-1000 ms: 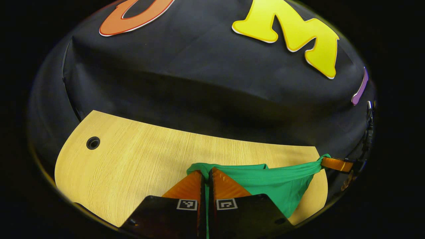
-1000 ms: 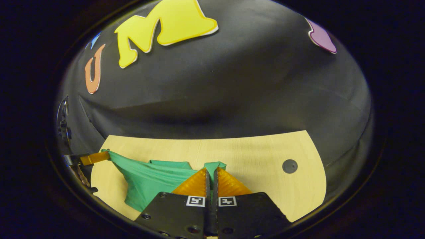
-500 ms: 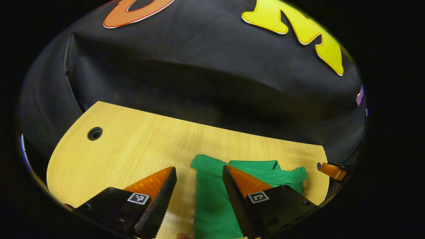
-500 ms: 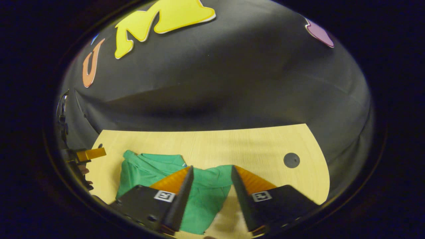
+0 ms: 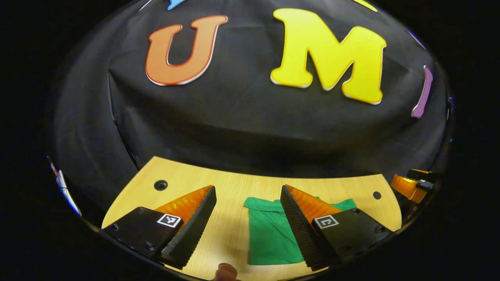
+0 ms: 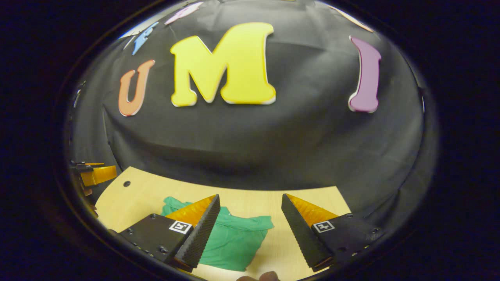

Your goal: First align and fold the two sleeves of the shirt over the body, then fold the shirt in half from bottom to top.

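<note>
In the left gripper view, the left gripper is seen with its fingers spread wide apart and nothing held between them. The green shirt is laid flat on the wooden counter as a compact folded bundle, below and just ahead of the gripper; its left part is framed in the gap between the two fingers, while its right part is hidden behind the right-hand finger (a strip of green is visible beyond that finger's tip). No contact between gripper and cloth can be made out. A small round hole is cut into the counter to the far left, well apart from the shirt, and a second, smaller hole is seen to the right. At the right edge of this view the other gripper is glimpsed, off the side of the counter. A fingertip of the holding hand is caught at the bottom edge.

In the right gripper view, the right gripper is likewise held with its fingers wide apart and empty. The shirt is seen below it, lying mostly behind and beside the left-hand finger and reaching into the gap, with bare counter under the right-hand finger. The left gripper is seen at the far left edge, clear of the shirt.
</note>
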The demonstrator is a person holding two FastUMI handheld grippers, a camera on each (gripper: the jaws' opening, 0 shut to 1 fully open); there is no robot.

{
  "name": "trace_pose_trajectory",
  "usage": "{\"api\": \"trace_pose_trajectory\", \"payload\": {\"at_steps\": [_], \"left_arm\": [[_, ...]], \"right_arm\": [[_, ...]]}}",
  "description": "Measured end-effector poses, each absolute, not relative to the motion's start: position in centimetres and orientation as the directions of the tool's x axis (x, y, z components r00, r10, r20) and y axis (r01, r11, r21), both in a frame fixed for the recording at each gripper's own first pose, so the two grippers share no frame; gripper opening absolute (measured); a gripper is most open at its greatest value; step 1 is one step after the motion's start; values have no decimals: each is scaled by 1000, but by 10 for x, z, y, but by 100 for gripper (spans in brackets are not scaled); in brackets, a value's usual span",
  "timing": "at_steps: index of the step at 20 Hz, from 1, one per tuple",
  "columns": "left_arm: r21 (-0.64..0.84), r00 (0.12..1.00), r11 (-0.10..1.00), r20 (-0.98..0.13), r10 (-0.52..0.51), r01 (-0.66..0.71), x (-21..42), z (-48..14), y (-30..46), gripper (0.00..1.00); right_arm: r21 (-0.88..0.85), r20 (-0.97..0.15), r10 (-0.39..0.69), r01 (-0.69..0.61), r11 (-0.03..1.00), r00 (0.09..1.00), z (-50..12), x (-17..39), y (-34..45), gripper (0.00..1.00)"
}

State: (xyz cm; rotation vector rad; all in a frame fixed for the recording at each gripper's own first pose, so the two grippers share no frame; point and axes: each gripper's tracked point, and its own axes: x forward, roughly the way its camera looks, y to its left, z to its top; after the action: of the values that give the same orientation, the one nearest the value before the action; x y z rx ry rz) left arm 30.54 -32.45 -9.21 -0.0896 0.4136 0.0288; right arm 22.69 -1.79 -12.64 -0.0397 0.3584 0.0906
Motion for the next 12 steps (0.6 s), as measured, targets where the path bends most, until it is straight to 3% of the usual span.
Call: {"api": "trace_pose_trajectory", "payload": {"at_steps": [6, 12], "left_arm": [[5, 991, 1000, -133, 29, -29, 219, 36, -321, 100], [-40, 999, 999, -52, -16, 14, 140, 81, -334, 100]], "right_arm": [[-63, -151, 86, -97, 993, 985, -25, 126, 12, 97], [-7, -17, 33, -34, 999, 999, 27, 44, 21, 95]]}}
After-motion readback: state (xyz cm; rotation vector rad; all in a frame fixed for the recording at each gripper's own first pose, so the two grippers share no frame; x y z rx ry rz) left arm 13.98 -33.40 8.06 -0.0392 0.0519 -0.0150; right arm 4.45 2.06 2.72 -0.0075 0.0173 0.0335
